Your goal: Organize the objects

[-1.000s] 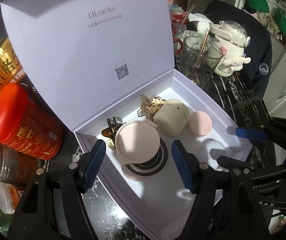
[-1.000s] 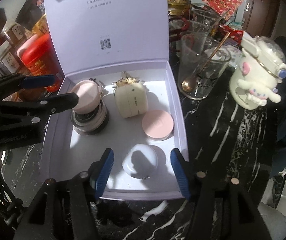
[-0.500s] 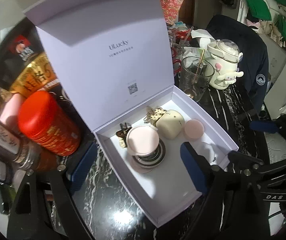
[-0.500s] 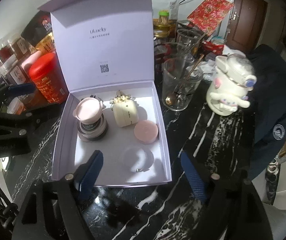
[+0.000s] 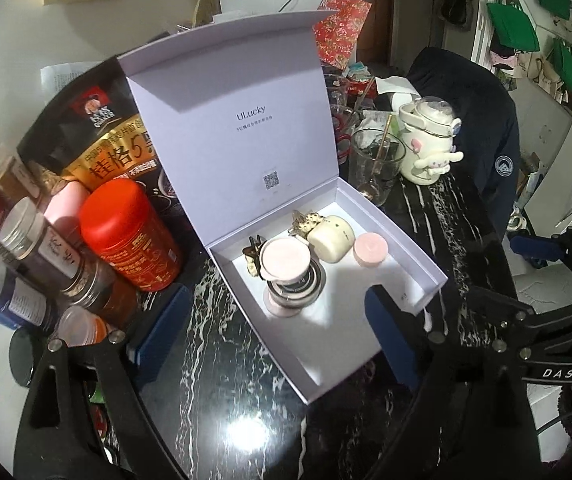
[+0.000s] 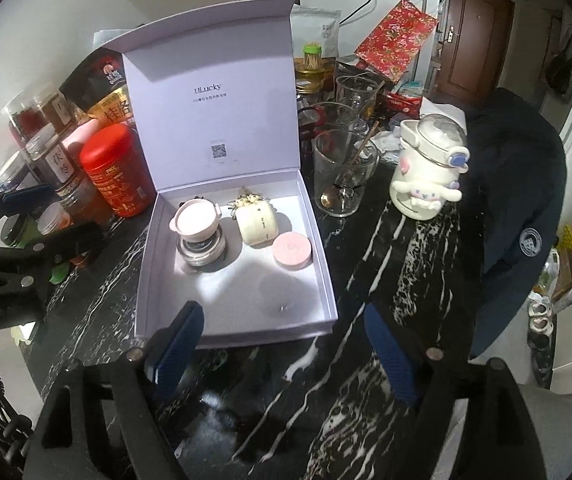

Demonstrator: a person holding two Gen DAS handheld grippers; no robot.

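Lilac cardboard box (image 6: 327,280) sits open on the tabletop (image 6: 385,248) holding the stacked pink cup (image 6: 194,220), and both tongs (image 5: 274,328) (image 6: 282,344), just opened wide and empty, could clip its upright lid (image 6: 214,112) and topple that cup.

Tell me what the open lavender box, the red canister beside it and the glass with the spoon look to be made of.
Lavender box: likely rigid cardboard with a matte paper finish; crisp folded edges, printed lid, no glare.
Red canister: probably painted metal or plastic; smooth, glossy, with printed label text. The look leaves it open.
Glass: clear glass, seemingly; the gold-coloured spoon, apparently metal, shows through its wall.
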